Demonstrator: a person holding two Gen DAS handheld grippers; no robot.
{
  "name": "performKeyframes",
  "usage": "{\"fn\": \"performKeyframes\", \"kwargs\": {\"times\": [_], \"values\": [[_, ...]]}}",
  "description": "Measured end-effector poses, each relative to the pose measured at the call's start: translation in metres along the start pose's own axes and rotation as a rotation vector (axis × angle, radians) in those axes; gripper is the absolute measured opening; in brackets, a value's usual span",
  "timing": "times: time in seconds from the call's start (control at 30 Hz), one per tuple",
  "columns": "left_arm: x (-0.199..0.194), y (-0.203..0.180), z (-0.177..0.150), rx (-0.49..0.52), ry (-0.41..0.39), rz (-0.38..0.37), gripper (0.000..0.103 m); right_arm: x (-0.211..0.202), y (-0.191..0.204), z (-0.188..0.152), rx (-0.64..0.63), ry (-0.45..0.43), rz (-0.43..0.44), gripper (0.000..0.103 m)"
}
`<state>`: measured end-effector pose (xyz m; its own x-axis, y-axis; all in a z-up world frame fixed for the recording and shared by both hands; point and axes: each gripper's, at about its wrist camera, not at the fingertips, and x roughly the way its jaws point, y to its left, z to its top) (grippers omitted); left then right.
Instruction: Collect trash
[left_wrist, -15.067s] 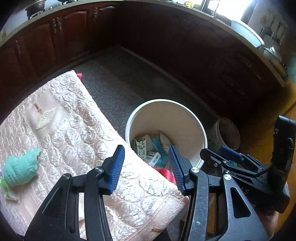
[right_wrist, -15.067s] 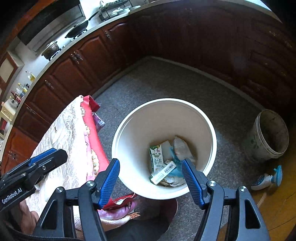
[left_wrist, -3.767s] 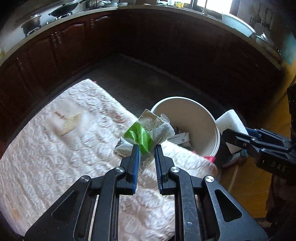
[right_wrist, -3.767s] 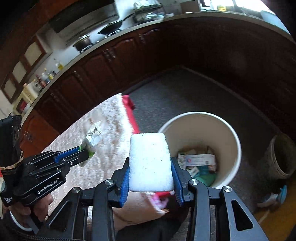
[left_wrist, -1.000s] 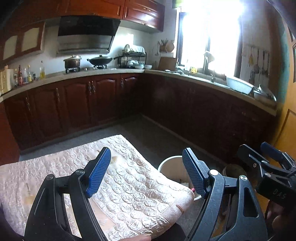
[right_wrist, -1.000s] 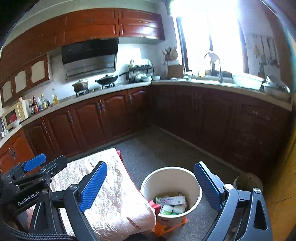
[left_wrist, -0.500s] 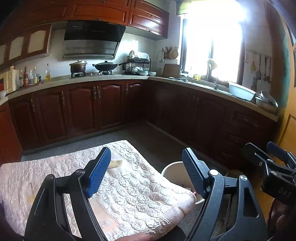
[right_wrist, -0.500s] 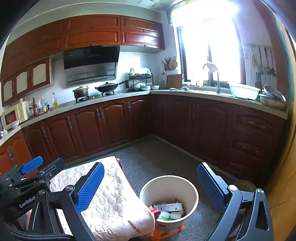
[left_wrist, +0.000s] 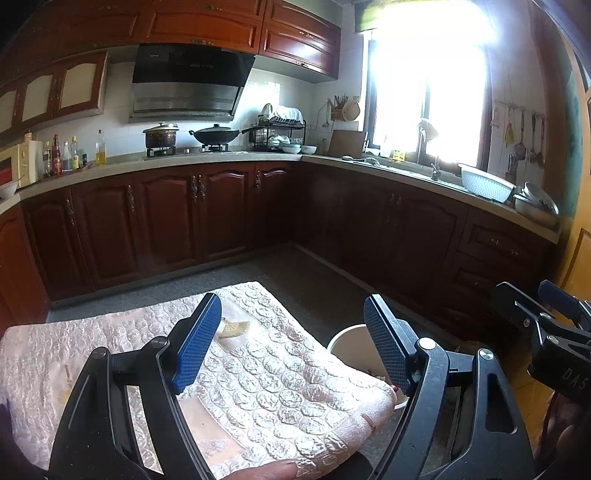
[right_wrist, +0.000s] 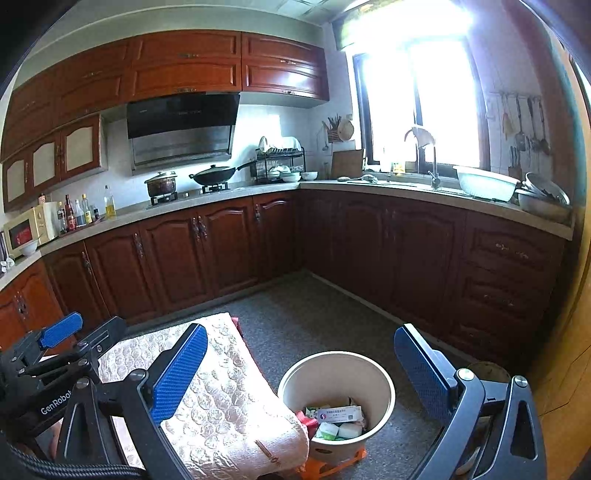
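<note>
The trash (right_wrist: 338, 415) lay at the bottom of a white bucket (right_wrist: 380, 384) that stood on the grey floor (right_wrist: 314, 310), just beside the near corner of the tabletop. In the right wrist view a white carton with print lay across the top of the heap, with small green and white pieces below it and something red at the left edge. The bucket appeared to sit on an orange object (right_wrist: 332, 463), only partly visible under it. In the left wrist view only a part of the bucket's rim (left_wrist: 347, 345) showed, past the tabletop's corner.

The tabletop was covered with a pale pink quilted cloth (right_wrist: 221, 398); a small yellowish patch (left_wrist: 233, 328) showed on the cloth in the left wrist view, and no loose items were visible on it.

The left gripper (left_wrist: 291, 345) hung above the cloth with its jaws well apart and nothing between them. The right gripper (right_wrist: 301, 373) was raised above the bucket and the tabletop's edge, its jaws likewise wide apart and empty. Each gripper showed at the edge of the other's view.

Beyond them ran dark wooden cabinets (right_wrist: 207, 251) under a stone counter carrying a pot (right_wrist: 161, 185), a wok (right_wrist: 214, 174), bottles (right_wrist: 79, 210) and a dish rack (right_wrist: 280, 162). A bright window (right_wrist: 417, 99) stood above the sink, and a white basin (right_wrist: 484, 182) sat near it.
</note>
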<state>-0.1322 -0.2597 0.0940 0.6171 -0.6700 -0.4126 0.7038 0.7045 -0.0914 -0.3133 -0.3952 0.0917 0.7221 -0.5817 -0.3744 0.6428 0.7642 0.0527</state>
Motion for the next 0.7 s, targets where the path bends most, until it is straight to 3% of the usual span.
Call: {"fn": "performKeyframes", "kwargs": {"times": [0.7], "values": [[-0.0002,0.0017,-0.0032,0.002,0.004,0.009,0.079,0.0008,-0.0012,0.0012,-0.002,0.013,0.001,0.101]]}}
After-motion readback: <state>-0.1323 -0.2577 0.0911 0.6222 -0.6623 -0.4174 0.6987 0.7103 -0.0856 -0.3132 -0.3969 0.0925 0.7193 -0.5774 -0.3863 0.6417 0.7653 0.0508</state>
